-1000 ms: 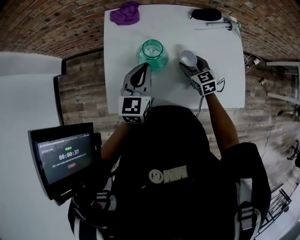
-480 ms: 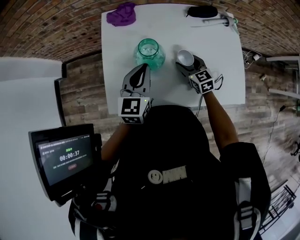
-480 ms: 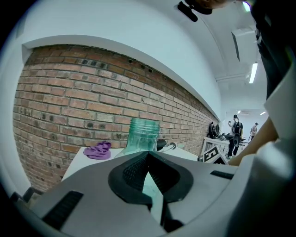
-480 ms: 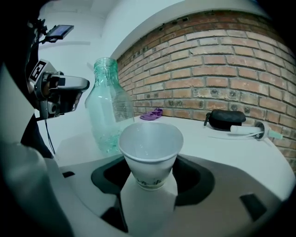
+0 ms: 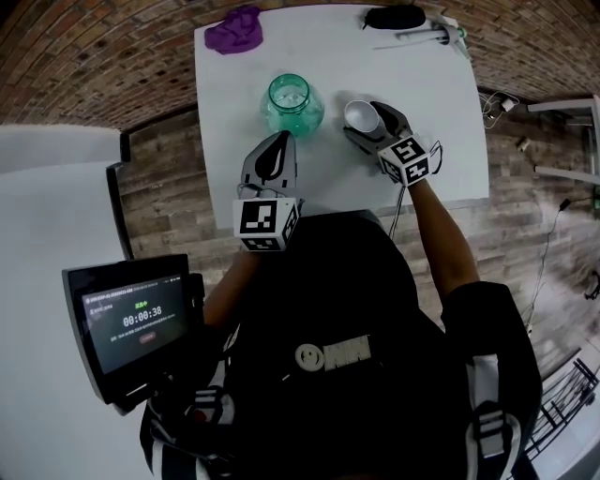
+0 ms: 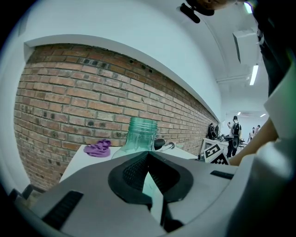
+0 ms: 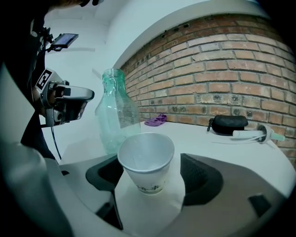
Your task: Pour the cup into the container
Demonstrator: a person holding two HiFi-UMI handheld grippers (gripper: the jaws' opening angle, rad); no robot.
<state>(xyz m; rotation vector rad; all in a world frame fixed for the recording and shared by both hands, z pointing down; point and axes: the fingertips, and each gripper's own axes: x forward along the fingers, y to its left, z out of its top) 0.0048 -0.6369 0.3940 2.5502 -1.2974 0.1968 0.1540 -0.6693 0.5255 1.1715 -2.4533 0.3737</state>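
Note:
A white paper cup (image 5: 360, 113) stands upright on the white table (image 5: 422, 84), right of a green glass jar (image 5: 292, 103). My right gripper (image 5: 369, 122) sits around the cup (image 7: 147, 159). Its jaws have just been opening, and the cup stands between them with a gap at each pad. The cup looks empty inside. My left gripper (image 5: 279, 142) hovers just in front of the jar (image 6: 138, 134), its tips together and nothing in them. In the right gripper view the jar (image 7: 115, 115) rises just left of and behind the cup.
A purple cloth (image 5: 234, 28) lies at the table's far left corner. A black case (image 5: 394, 16) and a white and green tool (image 5: 427, 36) lie at the far right. A timer screen (image 5: 131, 323) stands at my lower left. Brick floor surrounds the table.
The right gripper's jaws have spread off the cup, which stays standing on the table. The left gripper has kept its place by the jar.

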